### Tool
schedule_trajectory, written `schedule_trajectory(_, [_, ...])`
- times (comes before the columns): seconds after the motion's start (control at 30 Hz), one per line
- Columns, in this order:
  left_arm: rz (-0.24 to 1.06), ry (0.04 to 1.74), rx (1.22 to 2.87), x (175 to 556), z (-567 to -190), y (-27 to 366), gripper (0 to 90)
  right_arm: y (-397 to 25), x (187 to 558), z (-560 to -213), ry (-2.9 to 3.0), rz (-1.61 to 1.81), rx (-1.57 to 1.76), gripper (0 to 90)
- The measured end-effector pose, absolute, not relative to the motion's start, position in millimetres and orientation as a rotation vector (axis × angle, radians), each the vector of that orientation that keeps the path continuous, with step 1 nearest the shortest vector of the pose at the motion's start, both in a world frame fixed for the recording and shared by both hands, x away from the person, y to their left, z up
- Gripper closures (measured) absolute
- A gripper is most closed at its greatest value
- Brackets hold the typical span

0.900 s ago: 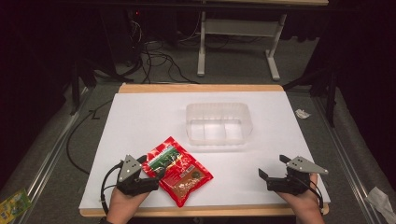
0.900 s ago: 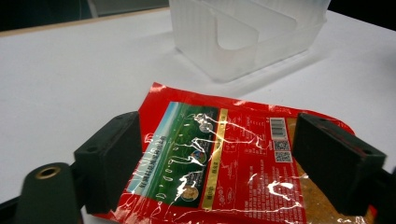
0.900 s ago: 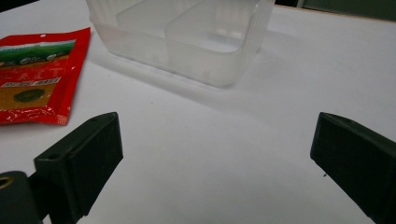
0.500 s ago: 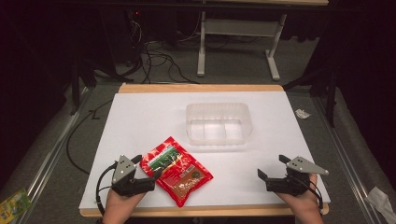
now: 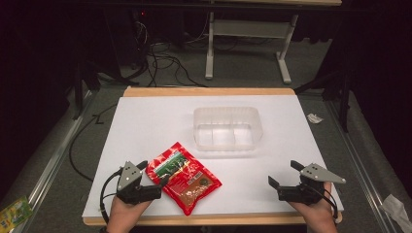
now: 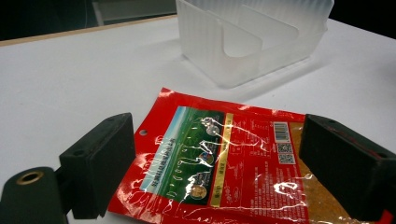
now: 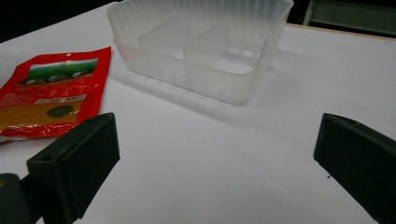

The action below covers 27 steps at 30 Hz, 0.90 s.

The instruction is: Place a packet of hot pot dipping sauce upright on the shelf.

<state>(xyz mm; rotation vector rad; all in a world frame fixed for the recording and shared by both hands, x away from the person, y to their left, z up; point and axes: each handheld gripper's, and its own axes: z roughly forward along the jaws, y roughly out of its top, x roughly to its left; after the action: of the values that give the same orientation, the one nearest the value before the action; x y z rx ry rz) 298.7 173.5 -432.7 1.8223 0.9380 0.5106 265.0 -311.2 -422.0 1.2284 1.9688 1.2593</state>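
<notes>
A red snack packet with a green picture panel lies flat on the white table, near the front left. My left gripper sits at the packet's left edge. In the left gripper view it is open, its jaws wide apart on either side of the packet. A clear plastic container with inner dividers stands at the table's middle. My right gripper rests open at the front right, over bare table. In the right gripper view it faces the container, with the packet off to the left.
A wooden strip edges the table's far side. Cables and a metal table leg are on the dark floor beyond. Scraps of wrapper lie on the floor at the right and lower left.
My left gripper has shifted a little to the left along the packet's edge. The right gripper, the packet and the container have not moved.
</notes>
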Motion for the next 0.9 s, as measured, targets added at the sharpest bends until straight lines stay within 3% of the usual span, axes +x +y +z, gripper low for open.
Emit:
schedule_trajectory(0.4, [0.508,0.962,1.829,302.1,-433.8,176.8,11.0,-309.2,261.9,-417.7,1.962,1.288,1.177,4.2])
schedule_trajectory(0.9, [0.392,1.206,1.812,337.5,-462.2,204.5,15.3,-308.0,263.3,-419.8,1.992,1.293,1.170,5.4])
